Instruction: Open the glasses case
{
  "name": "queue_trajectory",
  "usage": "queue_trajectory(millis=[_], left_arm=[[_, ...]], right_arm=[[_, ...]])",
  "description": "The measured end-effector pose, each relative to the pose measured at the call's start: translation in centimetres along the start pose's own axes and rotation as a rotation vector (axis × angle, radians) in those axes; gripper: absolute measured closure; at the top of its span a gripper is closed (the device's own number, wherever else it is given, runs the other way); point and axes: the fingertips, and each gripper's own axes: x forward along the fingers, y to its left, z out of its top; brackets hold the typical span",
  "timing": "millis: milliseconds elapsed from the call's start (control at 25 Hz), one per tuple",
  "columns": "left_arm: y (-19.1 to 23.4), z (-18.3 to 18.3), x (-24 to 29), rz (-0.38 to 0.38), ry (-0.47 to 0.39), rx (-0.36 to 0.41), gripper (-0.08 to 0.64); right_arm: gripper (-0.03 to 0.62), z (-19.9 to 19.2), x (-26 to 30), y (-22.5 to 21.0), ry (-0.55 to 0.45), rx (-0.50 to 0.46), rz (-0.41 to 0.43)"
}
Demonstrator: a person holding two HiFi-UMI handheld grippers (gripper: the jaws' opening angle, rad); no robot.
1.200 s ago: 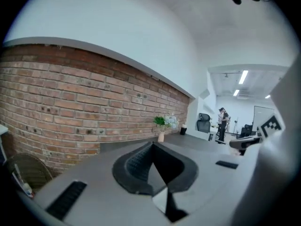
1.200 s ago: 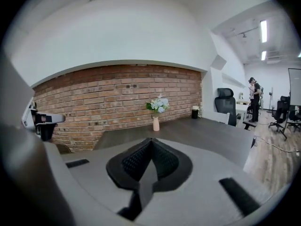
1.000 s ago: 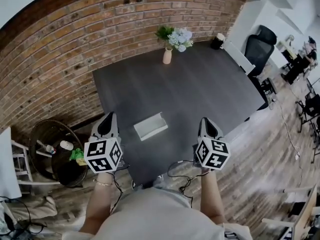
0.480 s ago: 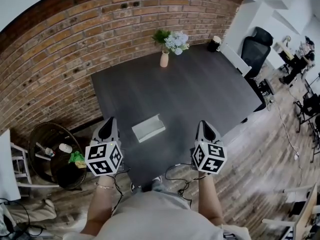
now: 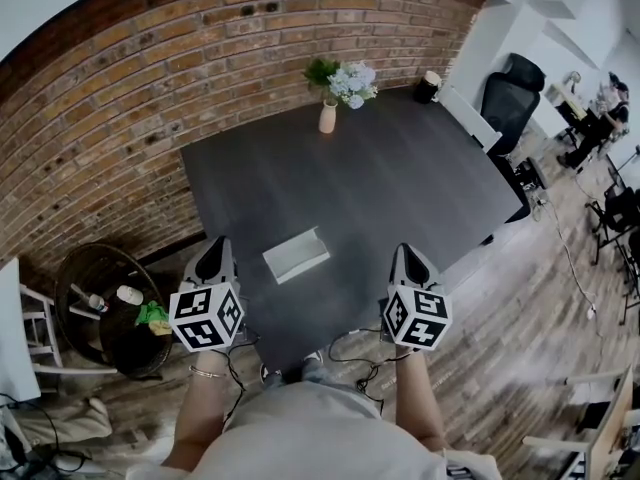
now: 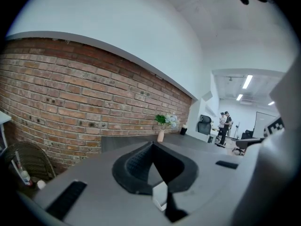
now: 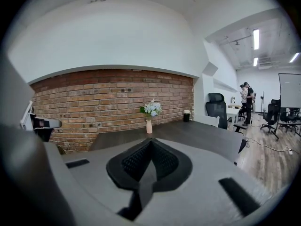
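A white glasses case (image 5: 297, 255) lies closed near the front edge of the dark table (image 5: 380, 183), seen in the head view. My left gripper (image 5: 217, 241) hovers at the table's front left corner, a short way left of the case and apart from it. My right gripper (image 5: 408, 249) is at the front right edge, further from the case. In the left gripper view the left gripper (image 6: 151, 145) has its fingertips together, with nothing held. The right gripper (image 7: 150, 143) is likewise shut and empty in its own view.
A vase of flowers (image 5: 328, 116) and a dark cup (image 5: 432, 86) stand at the table's far edge by the brick wall. A round side table (image 5: 105, 303) with small items sits at the left. An office chair (image 5: 515, 103) stands at the right.
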Motion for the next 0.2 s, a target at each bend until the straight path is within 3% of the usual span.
queue_trajectory(millis=[200], left_arm=[[0.08, -0.21, -0.1, 0.003, 0.002, 0.0, 0.561]], right_arm=[[0.592, -0.09, -0.01, -0.06, 0.0, -0.003, -0.001]])
